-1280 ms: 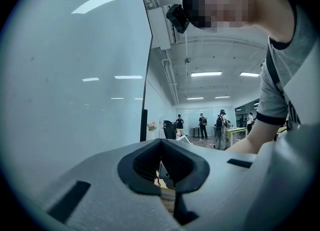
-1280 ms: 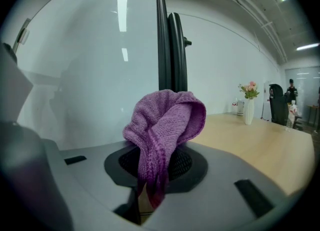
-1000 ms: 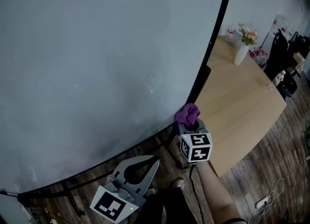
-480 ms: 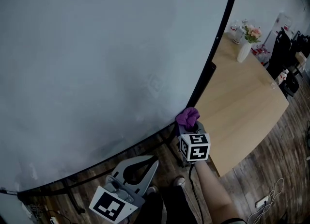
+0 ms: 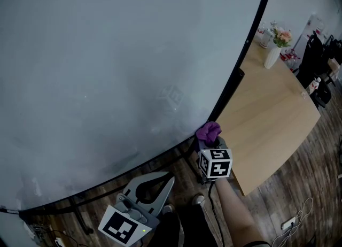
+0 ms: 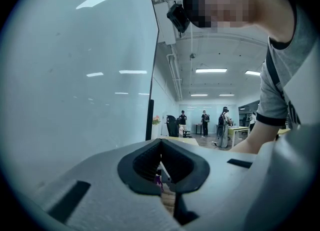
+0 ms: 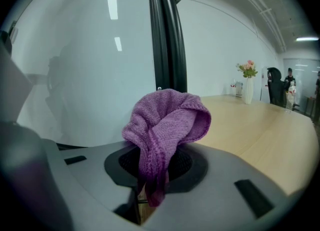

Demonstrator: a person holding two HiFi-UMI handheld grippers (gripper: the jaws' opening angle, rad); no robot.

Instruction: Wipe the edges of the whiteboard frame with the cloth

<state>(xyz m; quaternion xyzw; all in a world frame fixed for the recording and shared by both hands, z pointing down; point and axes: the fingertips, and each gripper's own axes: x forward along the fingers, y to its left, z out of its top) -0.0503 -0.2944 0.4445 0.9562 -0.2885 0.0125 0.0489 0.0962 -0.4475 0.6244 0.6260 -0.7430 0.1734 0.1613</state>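
Two grippers show in the head view: the right gripper [image 5: 211,143] holds the purple cloth [image 5: 208,131] at the black whiteboard frame [image 5: 235,80], and the left gripper [image 5: 164,179] hangs low. The left gripper view shows its fingers [image 6: 95,175] closed on nothing. The right gripper view shows fingers pinching the cloth.

Cloth [image 5: 208,132] in right gripper [image 5: 209,140] slightly lower along whiteboard frame [image 5: 240,61] edge

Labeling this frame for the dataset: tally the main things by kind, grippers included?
grippers: 2, left gripper and right gripper
purple cloth: 1
whiteboard: 1
table: 1
flower vase: 1
Total: 6
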